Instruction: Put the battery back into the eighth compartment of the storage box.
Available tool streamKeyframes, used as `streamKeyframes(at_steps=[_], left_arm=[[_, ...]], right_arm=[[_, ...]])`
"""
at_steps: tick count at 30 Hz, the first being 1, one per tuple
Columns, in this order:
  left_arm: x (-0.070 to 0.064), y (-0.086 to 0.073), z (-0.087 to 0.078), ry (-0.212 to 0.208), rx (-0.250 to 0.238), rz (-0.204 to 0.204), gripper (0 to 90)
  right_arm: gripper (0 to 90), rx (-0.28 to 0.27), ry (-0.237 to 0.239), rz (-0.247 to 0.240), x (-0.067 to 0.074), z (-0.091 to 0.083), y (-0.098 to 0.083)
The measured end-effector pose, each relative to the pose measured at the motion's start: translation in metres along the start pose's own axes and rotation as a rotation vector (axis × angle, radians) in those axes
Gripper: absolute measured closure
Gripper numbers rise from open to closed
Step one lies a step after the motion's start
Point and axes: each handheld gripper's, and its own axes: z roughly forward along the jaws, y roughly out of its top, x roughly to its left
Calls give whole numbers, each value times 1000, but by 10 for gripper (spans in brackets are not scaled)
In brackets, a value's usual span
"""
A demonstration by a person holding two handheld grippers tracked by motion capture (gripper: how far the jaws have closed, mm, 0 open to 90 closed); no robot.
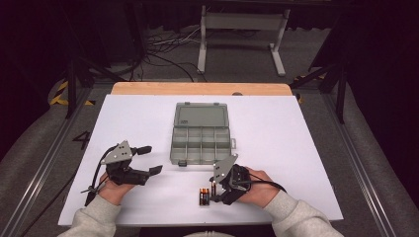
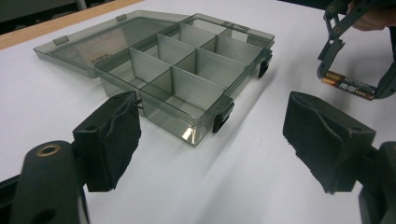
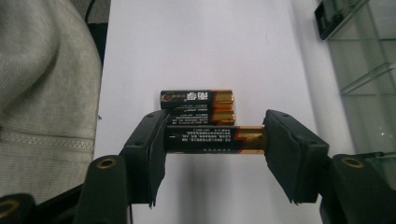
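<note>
A clear grey compartment box (image 1: 178, 148) lies open in the middle of the white table, its lid (image 1: 200, 116) folded back flat. Three black-and-gold batteries (image 1: 203, 196) lie near the front edge. My right gripper (image 3: 215, 140) is shut lengthwise on the nearest battery (image 3: 210, 139), one pad on each end. The other two batteries (image 3: 196, 97) lie side by side just beyond it. My left gripper (image 1: 152, 159) stands open with nothing between its pads, left of the box. In the left gripper view the box (image 2: 205, 121) is just ahead, with the right gripper (image 2: 350, 70) beyond it.
The box's compartments (image 2: 154, 79) hold nothing I can see. A grey sleeve (image 3: 42, 93) lies close beside the batteries. The table's front edge (image 1: 197, 222) is near both hands. A white frame (image 1: 242, 29) and cables stand on the floor beyond the table.
</note>
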Motion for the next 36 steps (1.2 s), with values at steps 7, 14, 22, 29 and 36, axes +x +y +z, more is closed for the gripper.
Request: streamKeyframes(at_steps=[7, 14, 22, 29, 36], left_arm=[[0, 0, 0, -1, -2, -3, 192], [1, 0, -1, 2, -1, 5, 191], [1, 0, -1, 5, -5, 7, 191], [2, 0, -1, 10, -8, 7, 191], [2, 0, -2, 9, -5, 7, 191]], right_arm=[[414, -19, -23, -20, -8, -19, 8], [414, -42, -43, -22, -19, -36, 13], [414, -61, -66, -20, -30, -50, 18], [414, -71, -79, -23, -42, -60, 21], [414, -80, -91, -12, -55, -68, 24]])
